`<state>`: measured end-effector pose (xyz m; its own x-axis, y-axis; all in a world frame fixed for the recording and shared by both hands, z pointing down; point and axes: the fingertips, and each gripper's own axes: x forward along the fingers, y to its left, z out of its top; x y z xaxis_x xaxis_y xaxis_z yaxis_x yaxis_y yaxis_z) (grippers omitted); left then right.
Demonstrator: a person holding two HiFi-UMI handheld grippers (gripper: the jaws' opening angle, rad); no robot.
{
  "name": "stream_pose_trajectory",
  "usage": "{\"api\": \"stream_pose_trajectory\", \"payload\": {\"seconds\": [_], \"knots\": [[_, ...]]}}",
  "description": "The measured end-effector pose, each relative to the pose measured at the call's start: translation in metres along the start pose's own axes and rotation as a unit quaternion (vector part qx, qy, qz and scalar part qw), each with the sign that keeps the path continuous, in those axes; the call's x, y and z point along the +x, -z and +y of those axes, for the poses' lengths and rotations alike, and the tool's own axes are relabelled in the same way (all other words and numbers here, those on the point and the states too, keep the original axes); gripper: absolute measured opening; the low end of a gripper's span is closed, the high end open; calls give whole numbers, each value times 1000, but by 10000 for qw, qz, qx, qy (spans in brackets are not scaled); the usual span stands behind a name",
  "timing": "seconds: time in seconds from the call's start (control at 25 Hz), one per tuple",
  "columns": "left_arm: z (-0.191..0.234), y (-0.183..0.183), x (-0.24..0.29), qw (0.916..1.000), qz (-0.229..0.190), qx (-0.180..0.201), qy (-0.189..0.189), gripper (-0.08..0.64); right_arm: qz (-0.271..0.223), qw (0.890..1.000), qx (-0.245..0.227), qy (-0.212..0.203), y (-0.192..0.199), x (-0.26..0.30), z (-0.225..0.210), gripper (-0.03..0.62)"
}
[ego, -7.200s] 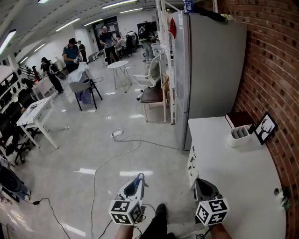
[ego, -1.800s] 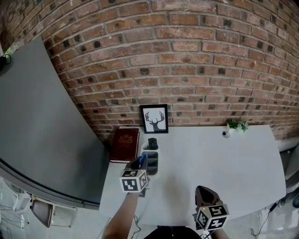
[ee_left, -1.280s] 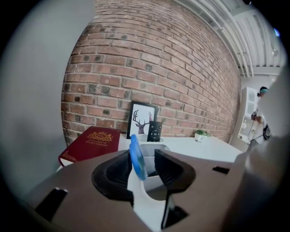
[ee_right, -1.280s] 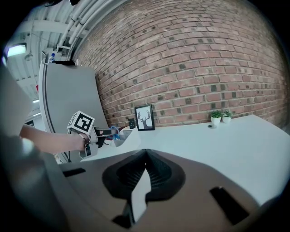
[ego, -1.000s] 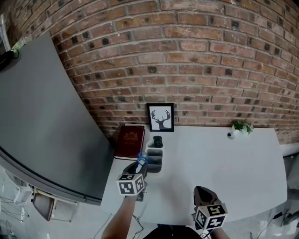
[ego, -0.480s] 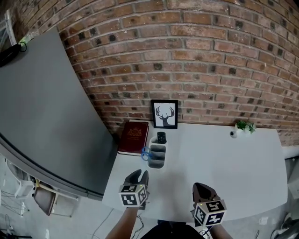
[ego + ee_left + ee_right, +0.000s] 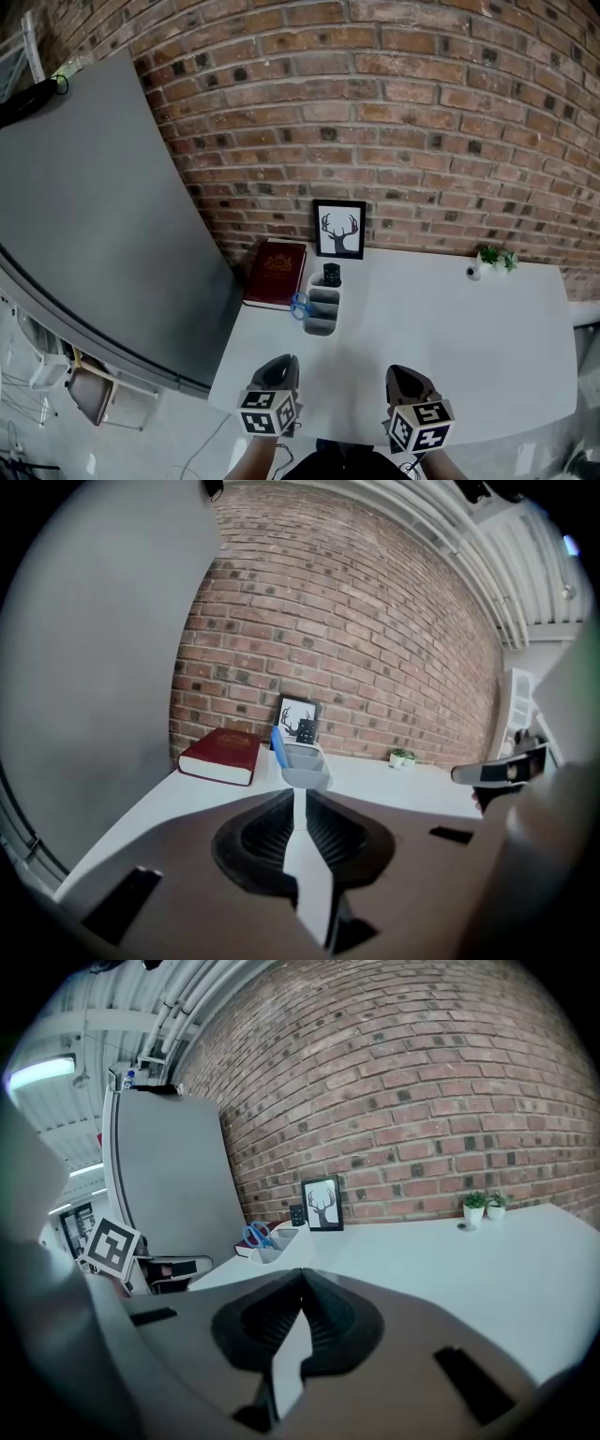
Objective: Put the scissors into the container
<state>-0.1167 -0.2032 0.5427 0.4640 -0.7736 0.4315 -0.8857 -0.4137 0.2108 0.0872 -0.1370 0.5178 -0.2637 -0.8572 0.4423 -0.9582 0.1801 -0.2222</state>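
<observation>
In the head view, the white worktop stood against a brick wall, with a tall grey cabinet on the left. The grey container sat near the back left of the worktop. The scissors were in the container, and their blue handles stuck out at its left side. A red book lay just beside the container on the left. A picture of a deer head leaned on the wall behind it. A little plant stood far off to the right. The left tool and the right tool were both at the near edge, well apart from the container.

In the left gripper view, the left tool had just been closing. Its jaws were almost together, with only a thin slit between them and nothing in it. Past its tips were the container, the blue scissors, the red book and the picture. The right tool showed at the right.

In the right gripper view, the right tool had its jaws pressed together at the tips and held nothing. The scissors stood up in the container far on the left. The picture and the little plant were by the wall.
</observation>
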Motion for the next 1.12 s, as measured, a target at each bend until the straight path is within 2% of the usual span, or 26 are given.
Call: {"api": "stream_pose_trajectory", "payload": {"seconds": [0.28,0.56,1.12], "knots": [[-1,-3,-22,9998,-121,122,-138,31,-11,9999,-51,-119,-2,0,6,0],[-3,-4,-31,9997,-199,-40,-125,31,-57,9997,-11,-221,-5,0,9,0],[-4,-23,-35,9989,-407,190,-131,31,-62,9993,-22,-379,-7,5,12,0]]}}
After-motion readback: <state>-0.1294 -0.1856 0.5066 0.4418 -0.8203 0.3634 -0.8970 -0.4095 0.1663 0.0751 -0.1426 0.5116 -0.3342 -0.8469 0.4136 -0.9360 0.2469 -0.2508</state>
